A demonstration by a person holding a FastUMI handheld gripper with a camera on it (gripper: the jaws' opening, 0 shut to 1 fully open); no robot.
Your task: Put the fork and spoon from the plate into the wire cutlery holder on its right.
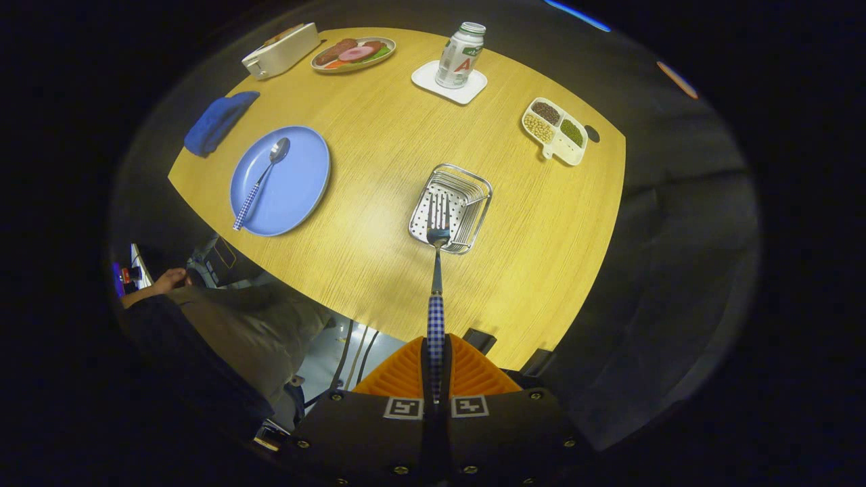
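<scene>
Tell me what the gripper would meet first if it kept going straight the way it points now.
The gripper, jaws shut on the fork, points at the wire cutlery holder. The fork's tines would likely reach the holder first, though their height above it is unclear.

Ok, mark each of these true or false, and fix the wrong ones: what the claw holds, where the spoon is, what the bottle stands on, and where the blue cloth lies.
1. The claw is shut on the fork. True: both fingers press on its checked handle.
2. The spoon lies in the wire cutlery holder. False: it lies on the blue plate.
3. The fork's tines are over the holder. True.
4. The bottle stands on the bare table. False: it stands on a white coaster.
5. The blue cloth lies beside the holder. False: it lies beyond the plate, near the table's edge.
</scene>
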